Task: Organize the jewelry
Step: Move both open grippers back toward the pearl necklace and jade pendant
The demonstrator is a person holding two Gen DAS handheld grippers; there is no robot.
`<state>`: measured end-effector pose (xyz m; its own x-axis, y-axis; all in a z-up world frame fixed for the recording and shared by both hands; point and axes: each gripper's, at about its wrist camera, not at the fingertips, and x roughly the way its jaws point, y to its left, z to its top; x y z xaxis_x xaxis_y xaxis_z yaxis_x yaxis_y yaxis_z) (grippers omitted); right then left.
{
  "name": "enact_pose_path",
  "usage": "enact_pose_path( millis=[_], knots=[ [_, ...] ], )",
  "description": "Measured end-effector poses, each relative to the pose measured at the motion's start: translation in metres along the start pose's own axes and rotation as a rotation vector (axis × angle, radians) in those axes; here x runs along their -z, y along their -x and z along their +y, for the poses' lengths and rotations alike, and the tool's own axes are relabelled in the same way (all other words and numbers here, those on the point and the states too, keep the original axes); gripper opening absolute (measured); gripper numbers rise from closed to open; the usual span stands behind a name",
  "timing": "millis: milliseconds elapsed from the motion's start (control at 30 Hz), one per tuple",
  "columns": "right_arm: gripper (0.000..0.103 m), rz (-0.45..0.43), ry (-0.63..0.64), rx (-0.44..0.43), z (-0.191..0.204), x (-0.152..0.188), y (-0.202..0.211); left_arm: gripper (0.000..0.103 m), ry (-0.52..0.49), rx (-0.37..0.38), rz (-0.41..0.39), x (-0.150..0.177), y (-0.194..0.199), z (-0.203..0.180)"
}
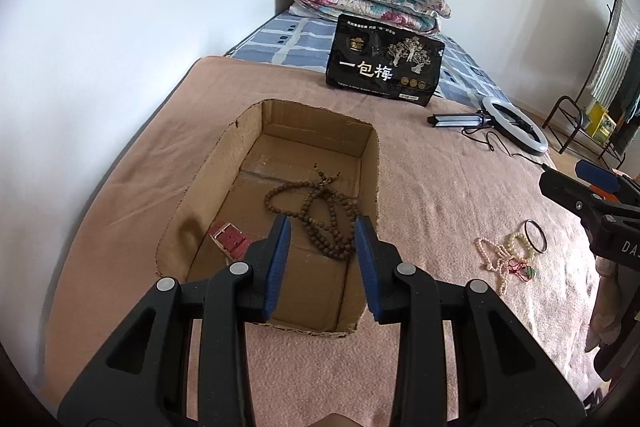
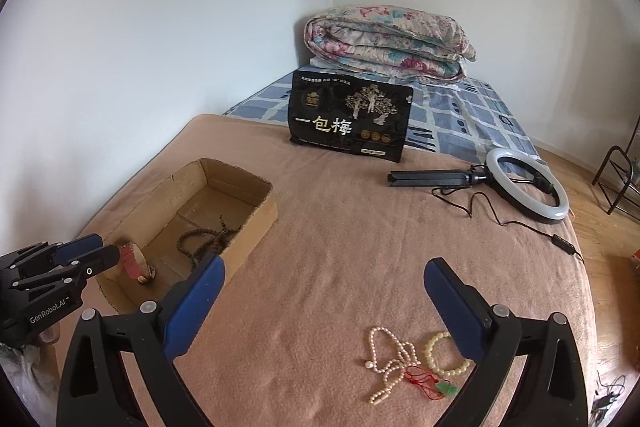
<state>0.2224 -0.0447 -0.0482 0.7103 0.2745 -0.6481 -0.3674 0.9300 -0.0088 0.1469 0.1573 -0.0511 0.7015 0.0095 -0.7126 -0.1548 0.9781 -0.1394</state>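
- The blanket (image 2: 340,227) spread over the near bed is plain salmon pink.
- The sheet (image 2: 460,111) at the far end is blue, checked with white.
- The folded quilt (image 2: 388,39) in the far corner has pink and teal flowers on cream.
- The cardboard box (image 1: 276,147) on the left is plain brown.
- The bead strand (image 1: 320,215) in the box is dark brown; the watch strap (image 1: 232,239) beside it is red.
- The upright packet (image 2: 352,117) is black with white characters and gold trees.
- The ring light (image 2: 528,187) on the right is white on a black stand.
- The pearl strand (image 2: 390,359) is pinkish white, the bracelet (image 2: 444,355) cream, the cord (image 2: 420,379) red with a green pendant (image 2: 448,389).
- The thin bangle (image 1: 535,235) is black.
- Both grippers are black with blue pads (image 1: 278,267).
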Motion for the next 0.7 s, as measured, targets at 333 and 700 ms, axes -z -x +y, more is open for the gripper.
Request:
enact_pose_path(
  millis=[333, 700],
  knots=[
    [0.103, 0.022, -0.034, 0.082, -0.050, 0.022, 0.023, 0.033, -0.058, 0.081, -0.008, 0.001, -0.002, -0.042],
    [0.103, 0.030, 0.014, 0.165, -0.092, 0.059, 0.047, 0.033, -0.108, 0.156, 0.026, 0.007, -0.014, -0.085]
  ],
)
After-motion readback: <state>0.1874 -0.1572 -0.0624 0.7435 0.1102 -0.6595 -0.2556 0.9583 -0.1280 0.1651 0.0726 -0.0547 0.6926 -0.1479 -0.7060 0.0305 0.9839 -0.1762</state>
